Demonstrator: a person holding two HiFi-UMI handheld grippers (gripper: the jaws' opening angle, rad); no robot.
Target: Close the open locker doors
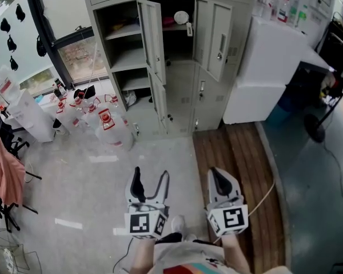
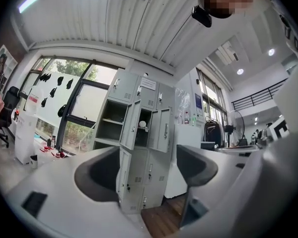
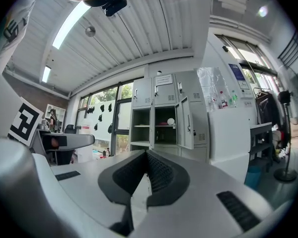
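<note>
No door is closed yet, as I read it: the lockers (image 1: 186, 96) stand at the floor's (image 1: 103, 198) far edge, well ahead of me, with the upper left door (image 1: 153, 36) and upper right door (image 1: 217, 36) swung wide and a lower door (image 1: 158, 99) ajar beneath them. My left gripper (image 1: 150, 176) has its jaws spread wide with nothing between them; my right gripper (image 1: 223, 178) has its jaws pressed together, empty. Both are well apart from any door, so the whole job remains: get closer, then push each door home
</note>
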